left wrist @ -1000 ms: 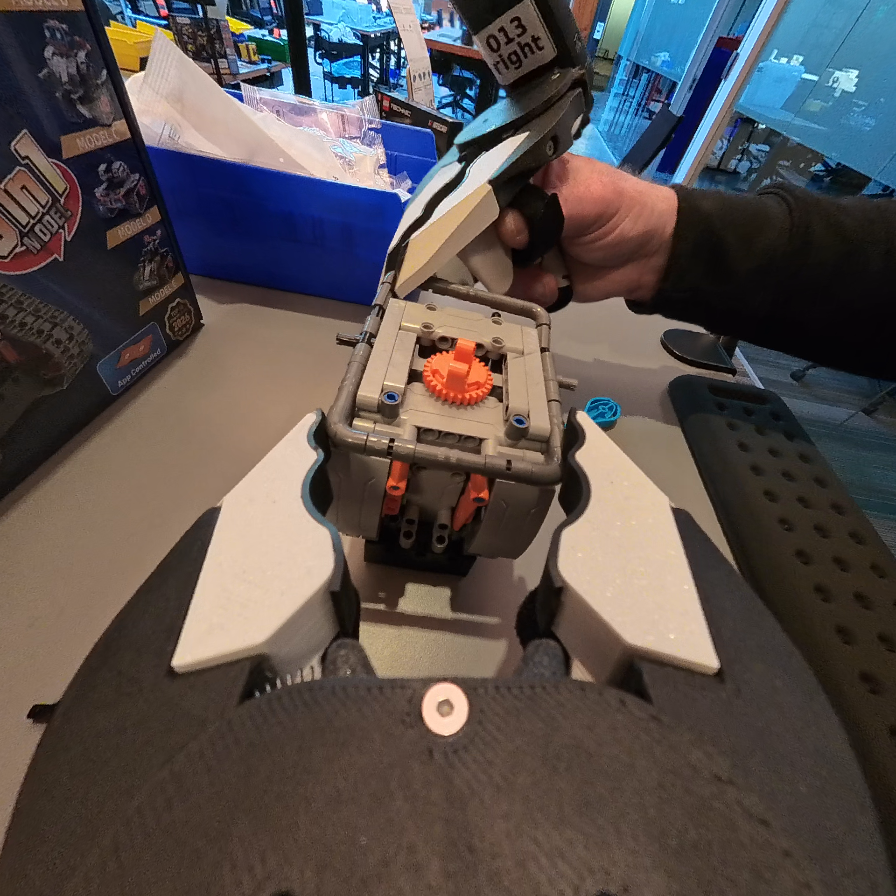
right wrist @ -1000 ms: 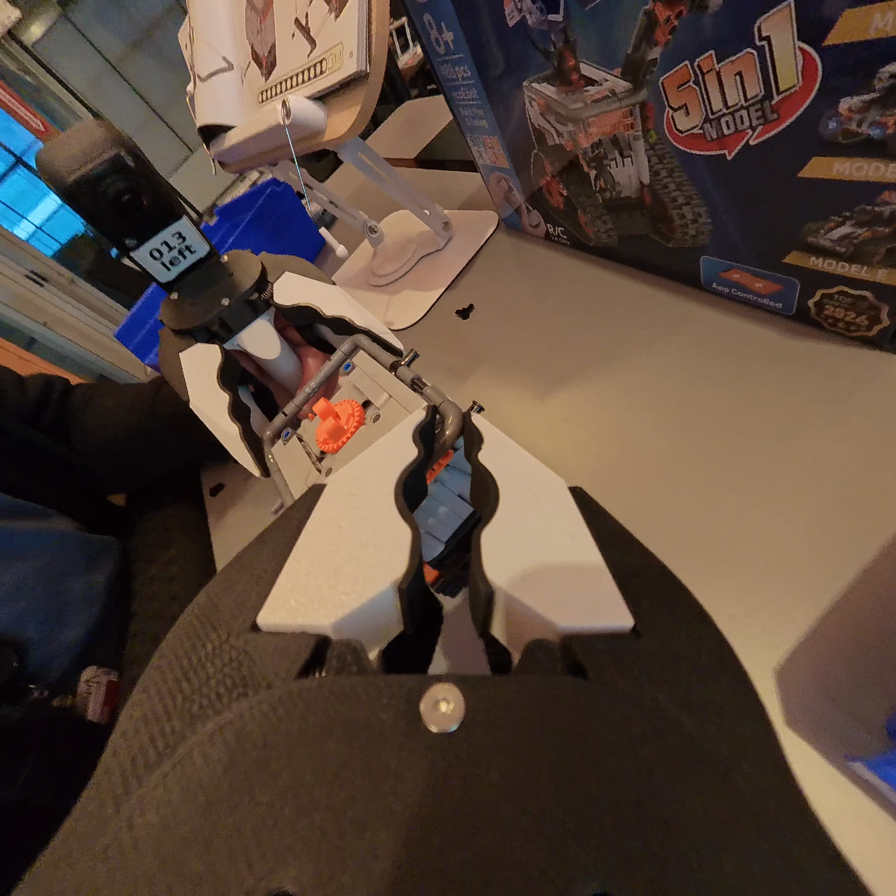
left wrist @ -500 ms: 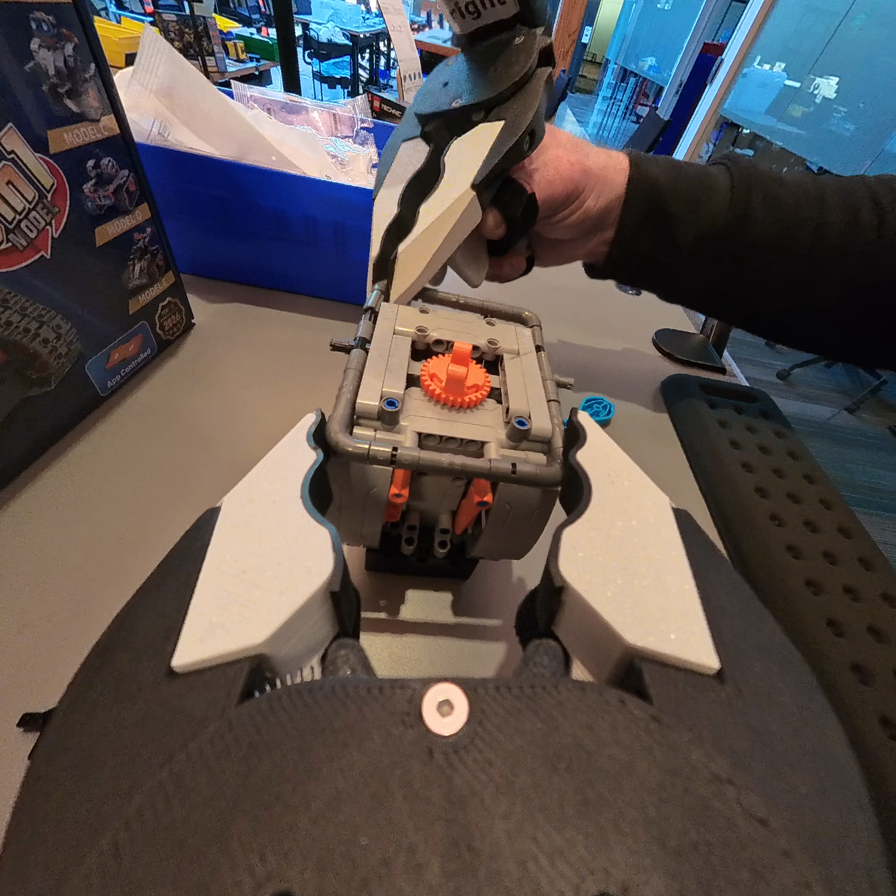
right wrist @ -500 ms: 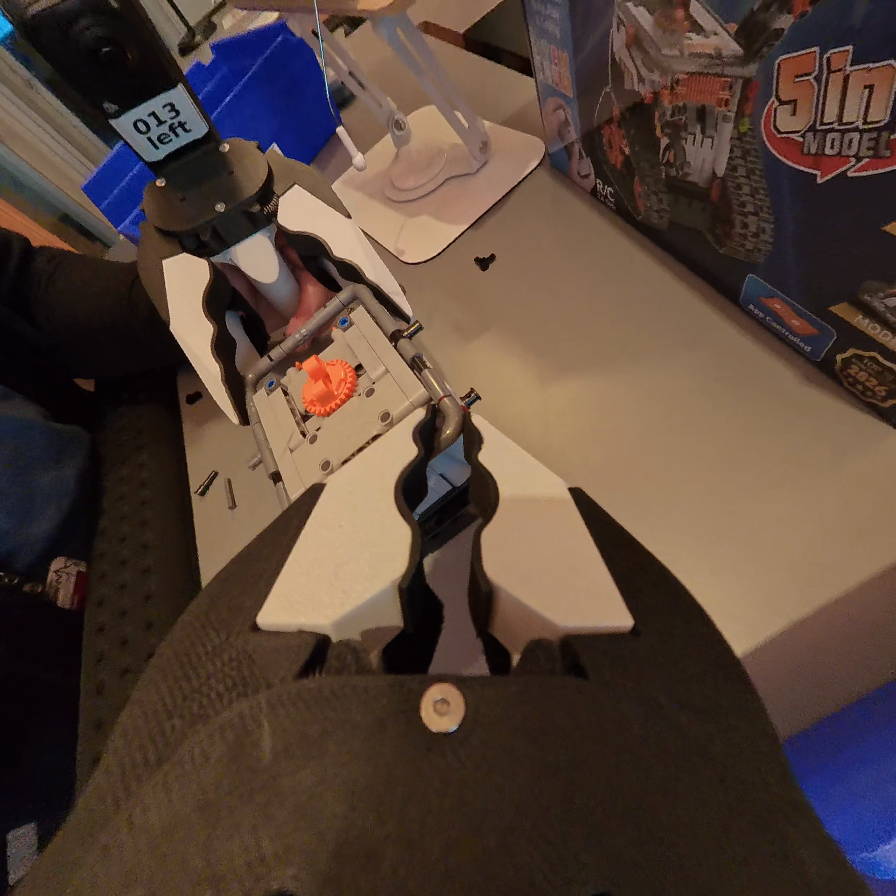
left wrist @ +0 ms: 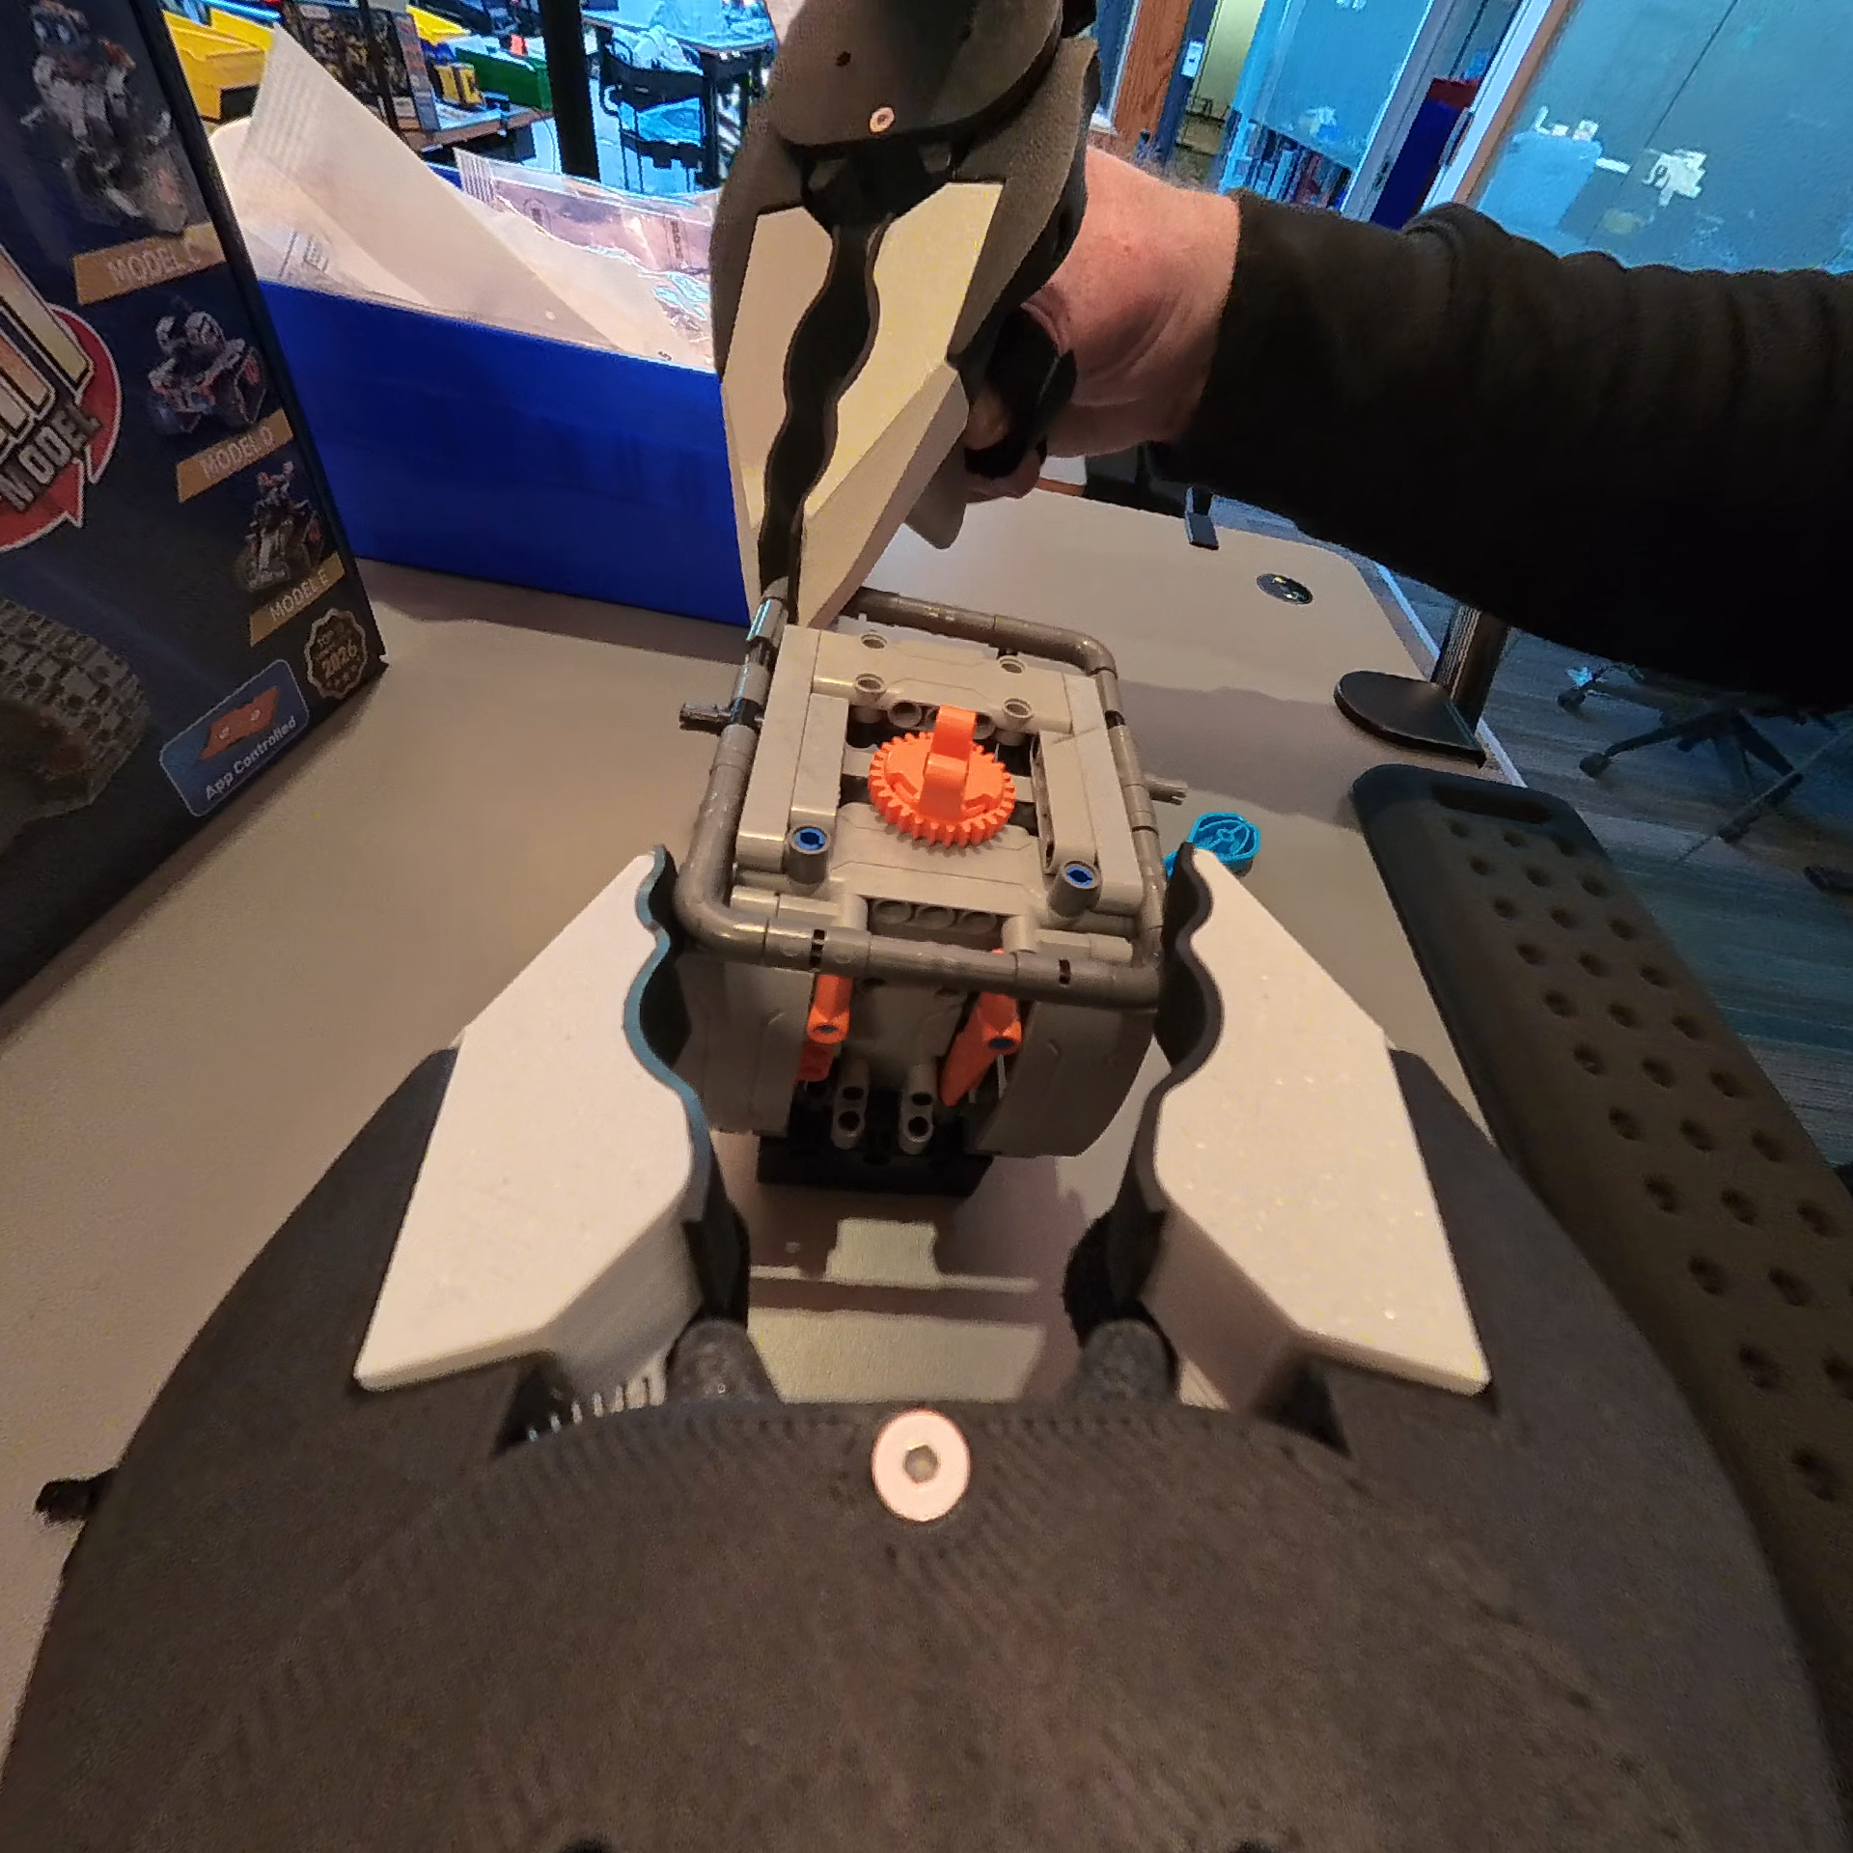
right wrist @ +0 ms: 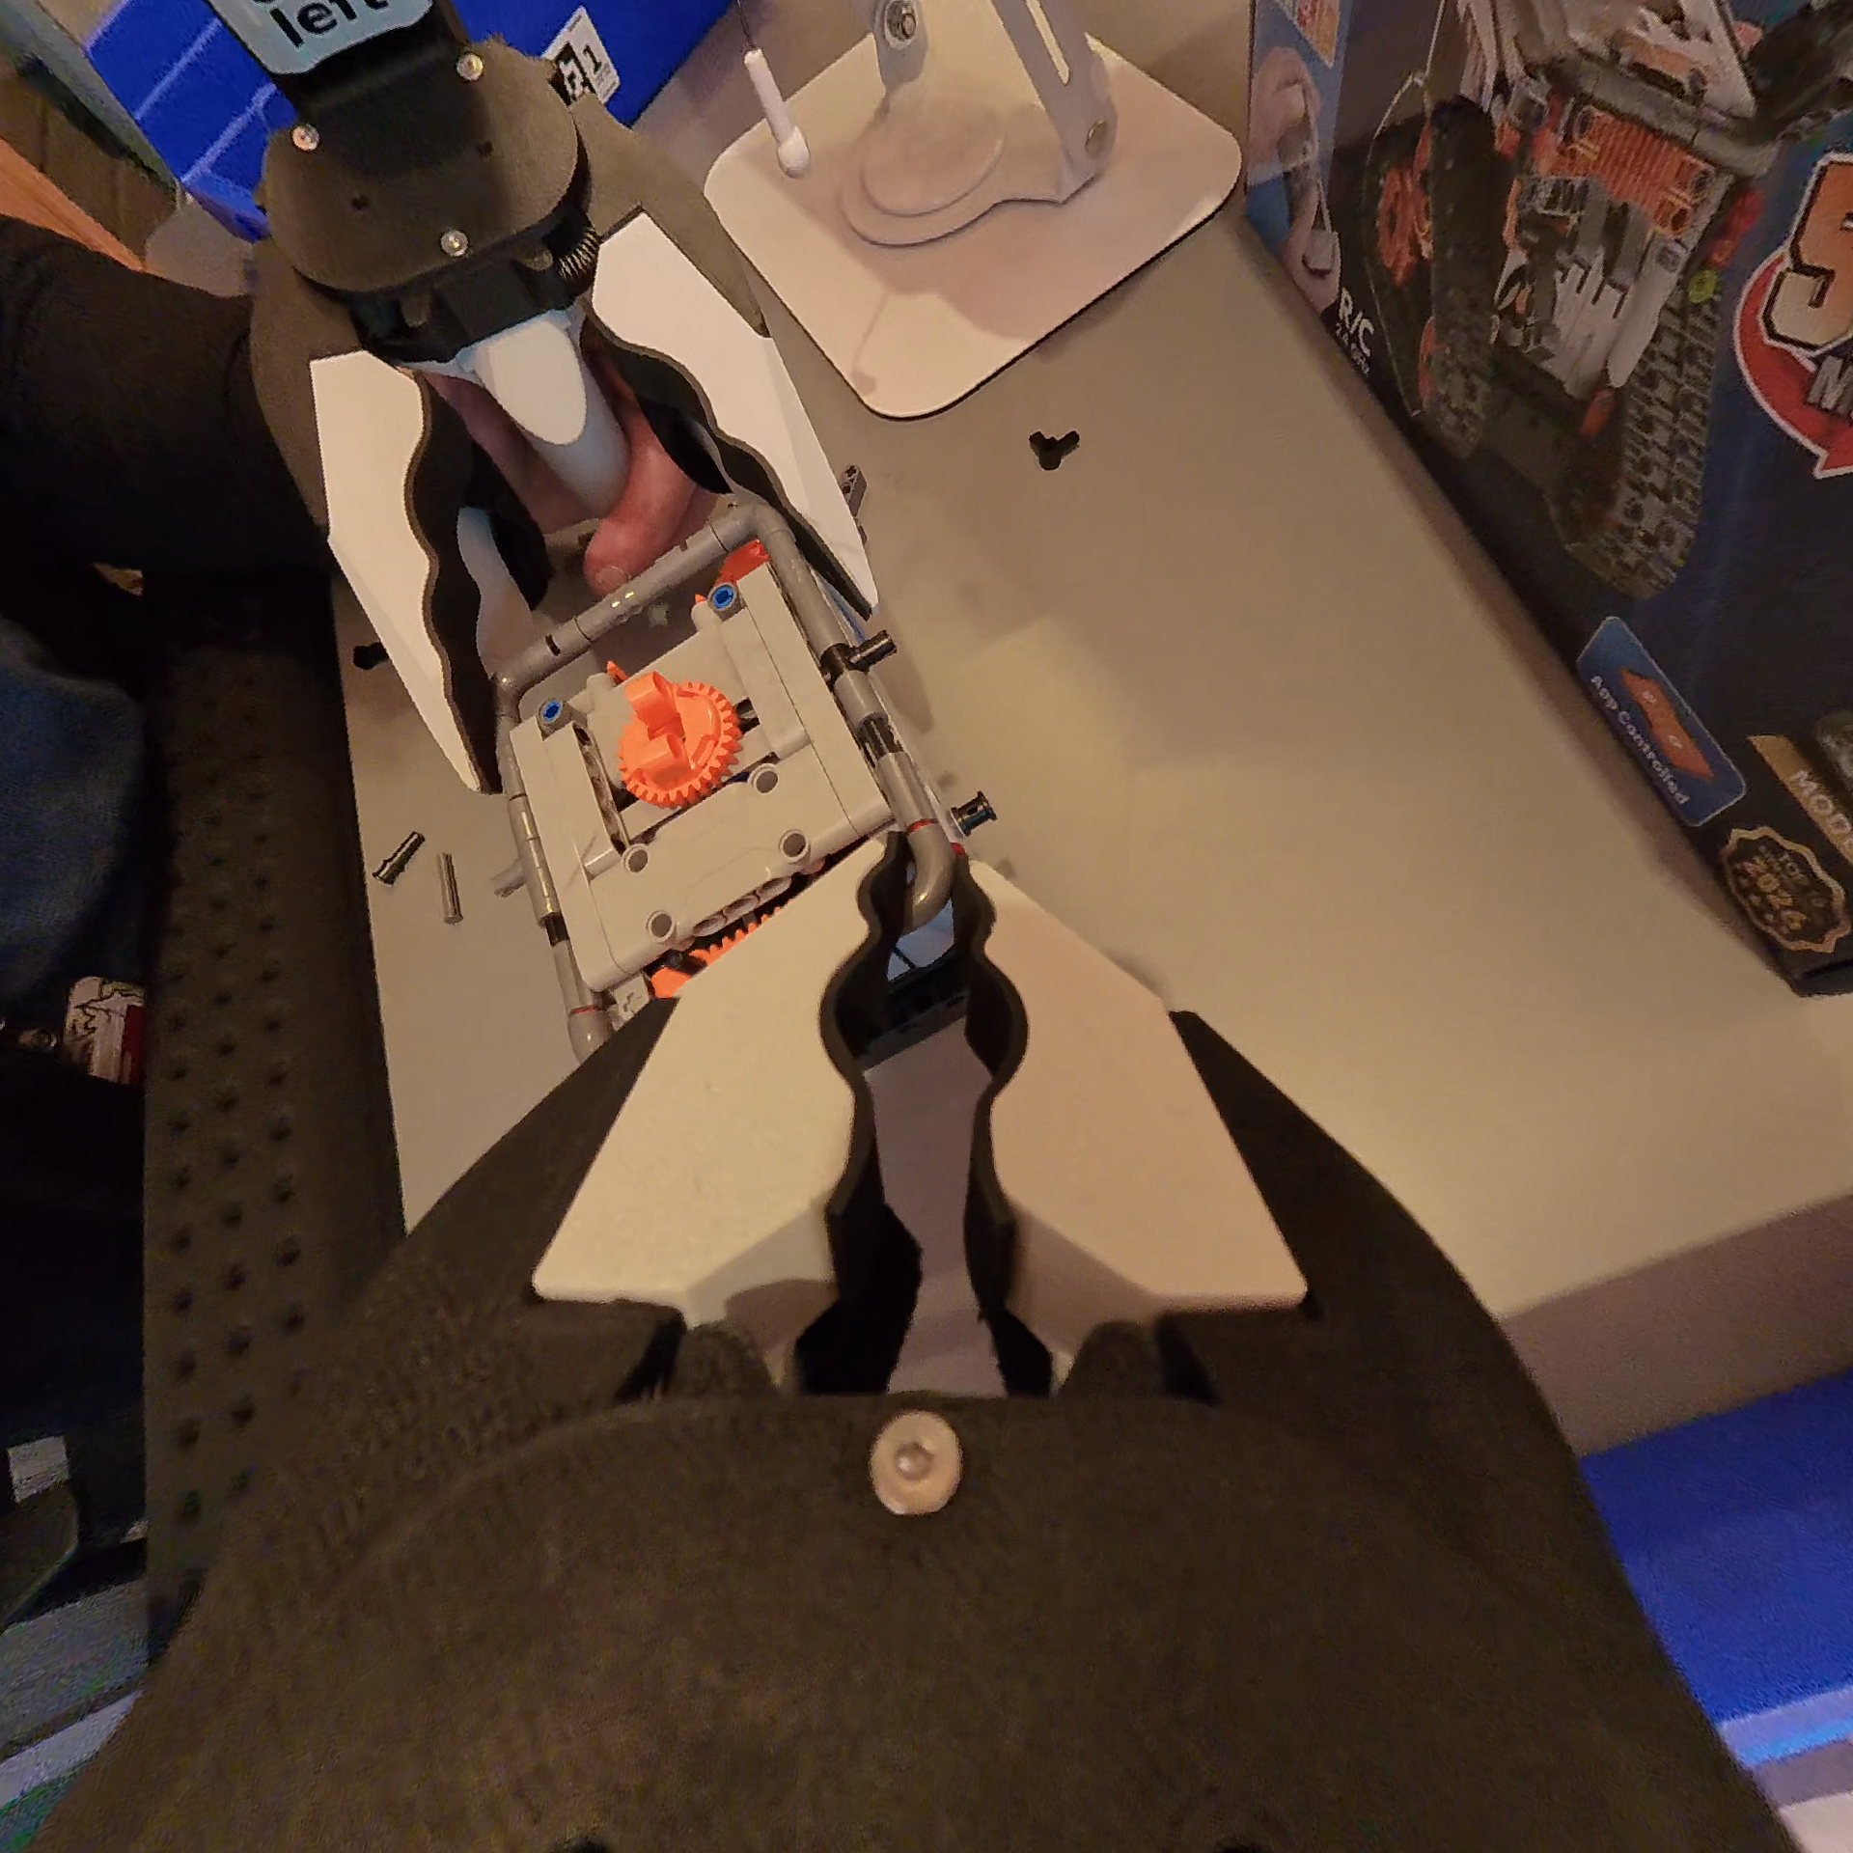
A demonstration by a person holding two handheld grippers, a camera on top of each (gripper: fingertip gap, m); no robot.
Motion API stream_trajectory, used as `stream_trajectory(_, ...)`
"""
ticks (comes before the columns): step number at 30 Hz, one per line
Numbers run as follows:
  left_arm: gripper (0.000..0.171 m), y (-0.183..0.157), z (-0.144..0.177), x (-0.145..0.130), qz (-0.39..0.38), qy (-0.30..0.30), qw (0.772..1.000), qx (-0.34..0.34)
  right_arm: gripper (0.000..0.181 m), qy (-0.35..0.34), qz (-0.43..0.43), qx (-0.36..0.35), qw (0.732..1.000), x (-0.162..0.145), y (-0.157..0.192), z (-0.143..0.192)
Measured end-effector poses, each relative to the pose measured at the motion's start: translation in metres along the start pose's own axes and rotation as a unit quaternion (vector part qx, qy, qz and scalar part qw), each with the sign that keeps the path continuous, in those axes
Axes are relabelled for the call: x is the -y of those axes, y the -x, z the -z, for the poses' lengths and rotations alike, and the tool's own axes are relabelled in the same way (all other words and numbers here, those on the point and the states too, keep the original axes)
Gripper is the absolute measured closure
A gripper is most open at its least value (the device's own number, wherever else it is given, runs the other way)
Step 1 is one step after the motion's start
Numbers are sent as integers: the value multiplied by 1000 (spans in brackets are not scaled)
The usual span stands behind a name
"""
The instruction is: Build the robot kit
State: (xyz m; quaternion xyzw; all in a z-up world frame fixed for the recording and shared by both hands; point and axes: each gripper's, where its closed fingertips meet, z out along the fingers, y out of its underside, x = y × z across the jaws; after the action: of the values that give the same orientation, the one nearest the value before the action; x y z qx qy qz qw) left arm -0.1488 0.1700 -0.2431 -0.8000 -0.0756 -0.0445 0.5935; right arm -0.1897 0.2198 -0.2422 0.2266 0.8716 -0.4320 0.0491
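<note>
Dark printed toy box (left wrist: pixel 150 521) stands at the grey table's (left wrist: pixel 481 762) left edge | blue bin (left wrist: pixel 501 451) of papers behind it | white stand base (right wrist: pixel 973 231) nearby | small blue ring (left wrist: pixel 1221 834) and black perforated pad (left wrist: pixel 1604 1053) to the right

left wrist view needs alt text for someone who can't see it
The left gripper clamps a grey brick-built block topped by an orange gear on a grey table. The right gripper, hand-held, pinches the block's far-left frame corner.
</note>
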Motion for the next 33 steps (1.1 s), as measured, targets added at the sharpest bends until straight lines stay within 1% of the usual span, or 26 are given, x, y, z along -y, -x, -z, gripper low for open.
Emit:
stream_trajectory(5, 78, 0, 0, 0, 3, 4, 1000, -3, 176, 9, 9, 4, 1000, 0, 0, -1)
stream_trajectory(10, 78, -1, 1, -1, -2, 5, 1000, -4, 176, 5, 24, -20, 999, 1, 1, -1)
stream_trajectory(13, 78, -1, 1, -1, -1, 6, 1000, -7, 176, 7, 34, -23, 999, 1, 1, -2)
stream_trajectory(18, 78, 0, 1, -1, 3, 6, 1000, -9, 177, 30, 55, -11, 998, 1, 1, -3)
stream_trajectory(27, 78, 1, 2, -1, 5, 12, 1000, -16, 177, 42, 66, 8, 997, 1, 0, -3)
stream_trajectory(33, 78, 1, 2, -1, 6, 13, 1000, -19, 177, 50, 81, 8, 995, 1, 0, -4)
